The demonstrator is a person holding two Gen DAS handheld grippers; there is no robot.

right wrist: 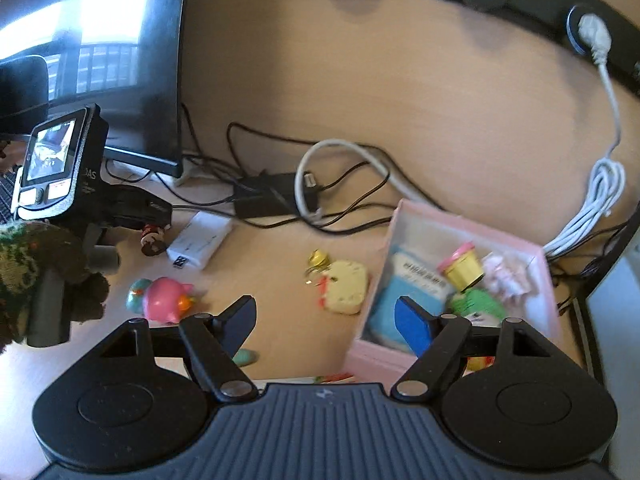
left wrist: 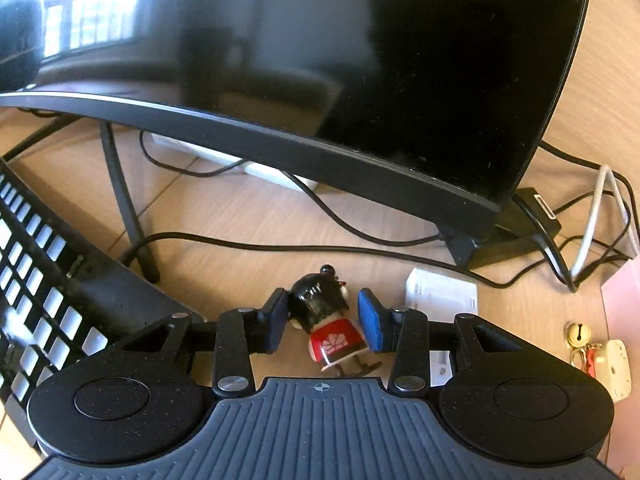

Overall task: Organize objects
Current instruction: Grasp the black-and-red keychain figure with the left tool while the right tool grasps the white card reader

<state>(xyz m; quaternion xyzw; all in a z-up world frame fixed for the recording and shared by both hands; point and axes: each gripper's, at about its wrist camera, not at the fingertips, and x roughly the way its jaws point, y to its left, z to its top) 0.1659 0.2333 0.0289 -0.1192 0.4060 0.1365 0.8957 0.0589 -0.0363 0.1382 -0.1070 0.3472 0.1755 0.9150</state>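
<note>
The small glossy doll [left wrist: 329,320], black-haired and red-robed, lies on the wood-grain desk [left wrist: 248,216] between the left gripper's [left wrist: 325,320] part-open pads, seemingly unpinched. The right gripper [right wrist: 325,322] gapes wide, empty, beside the pink rectangular box [right wrist: 550,280] of toys.

pale wood-grain desk [left wrist: 248,216], matt. glossy black glass monitor [left wrist: 360,60], mirroring a window. shiny lacquered figurine [left wrist: 326,316] (black head gleaming, red body smooth). black textured plastic left gripper [left wrist: 324,320] with metal pivot pins; ribbed matt grey body. rubbery matt cables [left wrist: 280,244]. smooth white plastic adapter [left wrist: 442,294]. polished brass-coloured bell [left wrist: 577,334]. pink box [right wrist: 472,224], matt. glossy pink plastic pig toy [right wrist: 164,300]. fuzzy knitted sleeve [right wrist: 36,264].
</note>
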